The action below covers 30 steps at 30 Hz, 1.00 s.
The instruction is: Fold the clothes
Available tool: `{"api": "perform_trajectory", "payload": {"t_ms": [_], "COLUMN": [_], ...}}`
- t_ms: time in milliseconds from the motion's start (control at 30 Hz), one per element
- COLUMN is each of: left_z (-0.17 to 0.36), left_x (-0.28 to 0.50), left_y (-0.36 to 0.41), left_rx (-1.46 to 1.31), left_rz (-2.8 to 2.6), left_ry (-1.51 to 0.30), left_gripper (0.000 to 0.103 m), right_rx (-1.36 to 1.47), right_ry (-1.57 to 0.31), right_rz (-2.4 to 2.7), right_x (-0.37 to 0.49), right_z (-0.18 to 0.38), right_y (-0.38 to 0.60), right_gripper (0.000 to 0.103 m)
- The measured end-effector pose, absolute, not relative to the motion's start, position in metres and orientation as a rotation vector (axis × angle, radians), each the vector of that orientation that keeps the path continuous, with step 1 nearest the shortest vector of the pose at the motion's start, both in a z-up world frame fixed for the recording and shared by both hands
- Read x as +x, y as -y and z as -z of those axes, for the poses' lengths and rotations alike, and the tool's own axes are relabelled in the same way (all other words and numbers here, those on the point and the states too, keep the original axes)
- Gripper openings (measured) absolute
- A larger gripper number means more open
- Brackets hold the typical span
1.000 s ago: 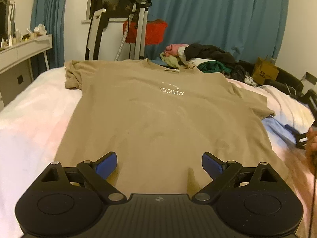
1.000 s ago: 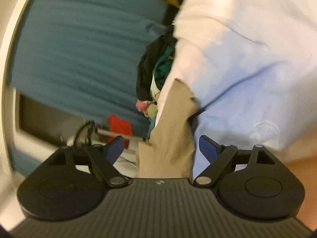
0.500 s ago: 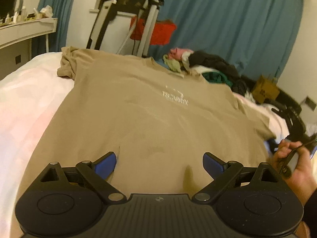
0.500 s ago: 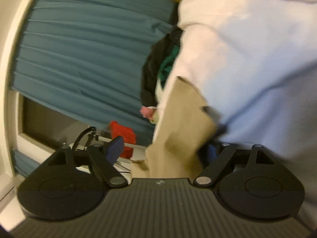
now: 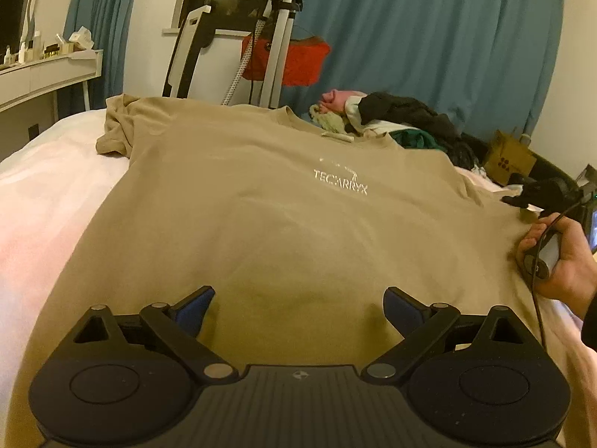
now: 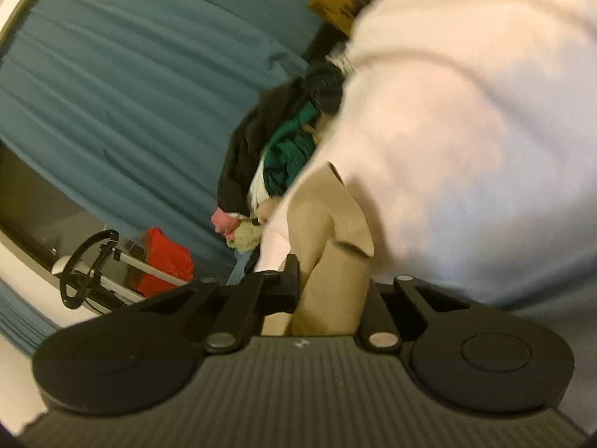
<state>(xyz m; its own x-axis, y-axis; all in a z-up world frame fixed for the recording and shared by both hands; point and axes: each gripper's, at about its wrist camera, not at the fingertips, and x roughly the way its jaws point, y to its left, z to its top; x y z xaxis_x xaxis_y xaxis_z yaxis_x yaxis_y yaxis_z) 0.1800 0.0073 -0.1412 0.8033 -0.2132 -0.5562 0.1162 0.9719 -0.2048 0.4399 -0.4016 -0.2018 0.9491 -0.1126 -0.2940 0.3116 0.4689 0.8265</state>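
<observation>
One wide bed with a pale pinkish-white cover (image 5: 48,201) carries everything you are working on. Spread flat over most of it lies the tan short-sleeved T-shirt with white chest lettering (image 5: 268,216), its neck toward the bed's far edge and its hem at the near edge under your left tool. The sleeve at the far left corner is bunched up. Behind the far edge hangs a long teal curtain (image 5: 429,44). At the far right corner sits a heap of black, green and pink clothes (image 5: 395,119), touching the shirt's collar area.

Your left gripper (image 5: 298,308) hovers low over the hem, its blue-padded fingers spread wide with nothing between them. Your right hand (image 5: 559,261) rests at the shirt's right edge, wrapped around the tool's handle. In the right wrist view, your right gripper (image 6: 332,291) has its fingers drawn in close around a fold of the tan fabric (image 6: 335,246), pinching the sleeve edge beside the bed cover.
</observation>
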Motion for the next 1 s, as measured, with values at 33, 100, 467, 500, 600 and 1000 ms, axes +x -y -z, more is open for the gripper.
{"api": "perform_trajectory", "payload": {"t_ms": [33,100,467,500,600,1000], "left_z": [0.139,0.133,0.095,0.093,0.091,0.122], "left_x": [0.181,0.183,0.190,0.191,0.192,0.229], "left_y": [-0.010,-0.020,-0.090,-0.098,-0.120,-0.118], "left_rx": [-0.176,-0.211,-0.375,-0.392,-0.450,-0.291], "left_rz": [0.175,0.163,0.038,0.028,-0.001,-0.067], "left_ry": [-0.610,-0.600,-0.593,-0.594,-0.580,-0.653], "left_gripper": [0.097,0.097,0.098,0.098,0.099,0.098], "right_rx": [1.015,0.924,0.427,0.373,0.211,-0.087], "right_ry": [-0.204,-0.201,-0.122,-0.130,-0.193,-0.498], "right_rz": [0.276,0.301,0.269,0.248,0.179,0.011], "right_x": [0.436,0.433,0.422,0.428,0.445,0.506], "right_z": [0.191,0.166,0.041,0.041,0.056,0.158], "right_y": [0.398,0.387,0.240,0.219,0.155,0.030], "right_gripper": [0.010,0.009,0.008,0.008,0.008,0.013]}}
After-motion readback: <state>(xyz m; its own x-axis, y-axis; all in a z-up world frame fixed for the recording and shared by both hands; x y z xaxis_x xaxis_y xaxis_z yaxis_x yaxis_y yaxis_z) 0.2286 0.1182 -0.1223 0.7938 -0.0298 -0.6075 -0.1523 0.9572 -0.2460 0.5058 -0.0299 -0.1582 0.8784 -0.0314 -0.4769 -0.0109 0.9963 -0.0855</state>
